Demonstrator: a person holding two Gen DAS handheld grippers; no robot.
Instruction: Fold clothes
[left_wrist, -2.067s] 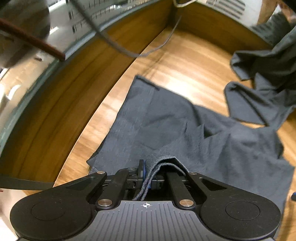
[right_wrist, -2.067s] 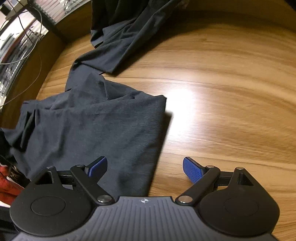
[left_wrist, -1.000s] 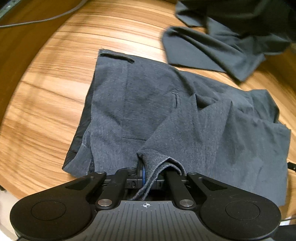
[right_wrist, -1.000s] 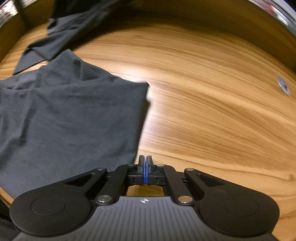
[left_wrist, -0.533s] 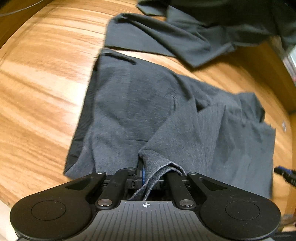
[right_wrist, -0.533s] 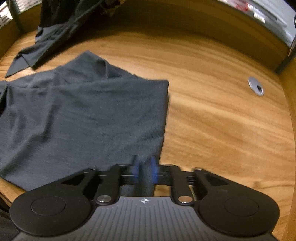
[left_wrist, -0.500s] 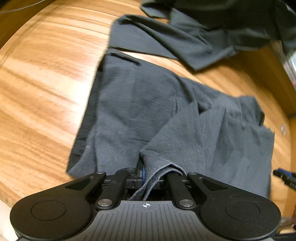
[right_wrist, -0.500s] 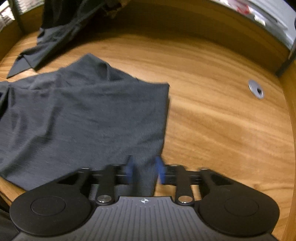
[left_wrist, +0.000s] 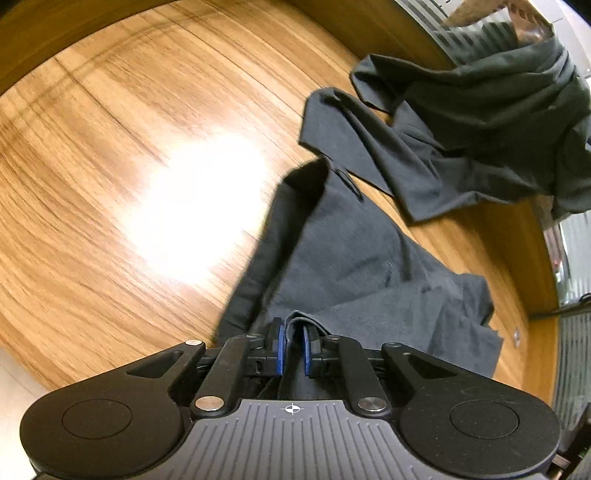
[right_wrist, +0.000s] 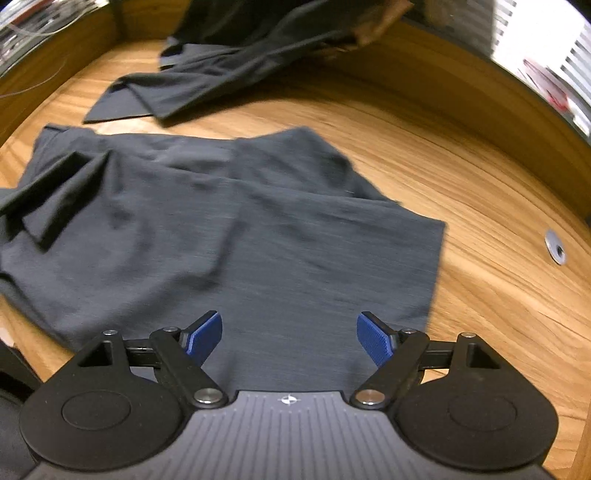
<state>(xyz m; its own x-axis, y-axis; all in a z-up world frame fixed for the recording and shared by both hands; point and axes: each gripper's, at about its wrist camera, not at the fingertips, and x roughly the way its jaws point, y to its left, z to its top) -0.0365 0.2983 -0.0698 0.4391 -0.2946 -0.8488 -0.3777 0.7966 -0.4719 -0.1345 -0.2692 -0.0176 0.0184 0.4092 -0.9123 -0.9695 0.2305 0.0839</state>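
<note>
A dark grey garment (left_wrist: 351, 266) lies partly folded on the wooden table (left_wrist: 129, 184). My left gripper (left_wrist: 293, 347) is shut on a bunched fold at the garment's near edge, cloth pinched between the blue pads (left_wrist: 280, 349). In the right wrist view the same garment (right_wrist: 258, 236) spreads flat in front of me. My right gripper (right_wrist: 290, 336) is open and empty, its blue pads (right_wrist: 373, 341) spread just above the garment's near edge.
A second dark garment (left_wrist: 461, 122) lies heaped at the table's far side, also in the right wrist view (right_wrist: 229, 70). A round metal grommet (right_wrist: 555, 251) sits in the table at the right. Bare wood (right_wrist: 480, 166) lies right of the garment.
My right gripper has opened wide and shifted left over the garment's near edge. My left gripper still holds its fold, and its view has swung left over bare wood.
</note>
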